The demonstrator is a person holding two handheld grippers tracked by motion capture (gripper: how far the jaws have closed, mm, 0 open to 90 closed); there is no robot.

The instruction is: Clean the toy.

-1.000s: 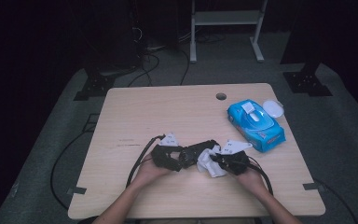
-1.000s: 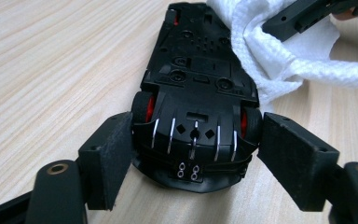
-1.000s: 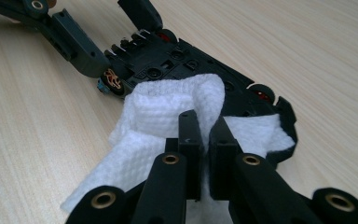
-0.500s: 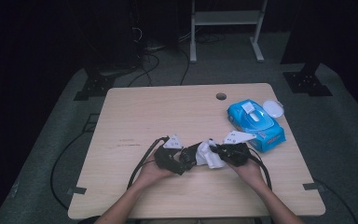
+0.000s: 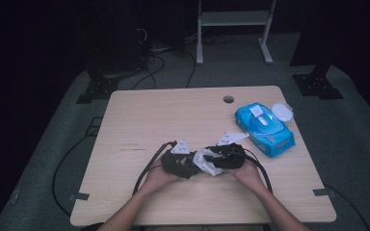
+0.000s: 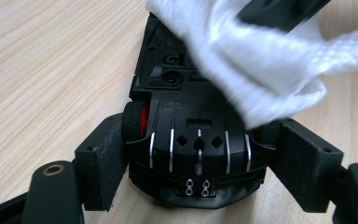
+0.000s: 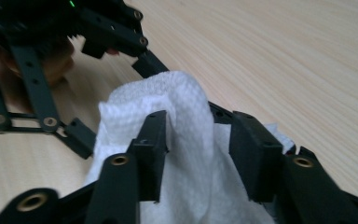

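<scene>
Your left gripper (image 6: 198, 154) pinches a black toy car (image 6: 186, 116), turned belly-up, by its flanks, both pads pressed on the wheels. It sits near the front edge of the table (image 5: 173, 110), about midway along it. Your right gripper (image 7: 200, 149) has just been opening: its jaws now stand spread with a fold of the white wipe (image 7: 186, 140) loose between them, no longer squeezed, and draped over the car.

The risk from here is the wipe (it hangs free now). It could slide off the car onto the table, or bunch under the wheels, if you draw the right gripper away without closing on it again. Press too hard with the cloth and the car may twist in the left jaws, since they grip only the round wheels.

From the high view, the car is buried beneath both grippers and the cloth. The wipe covers the car's far half, so I cannot tell what is left to clean. The blue wipe pack (image 5: 265, 127) lies towards the far right corner, a white lid (image 5: 283, 111) just beside it.
</scene>
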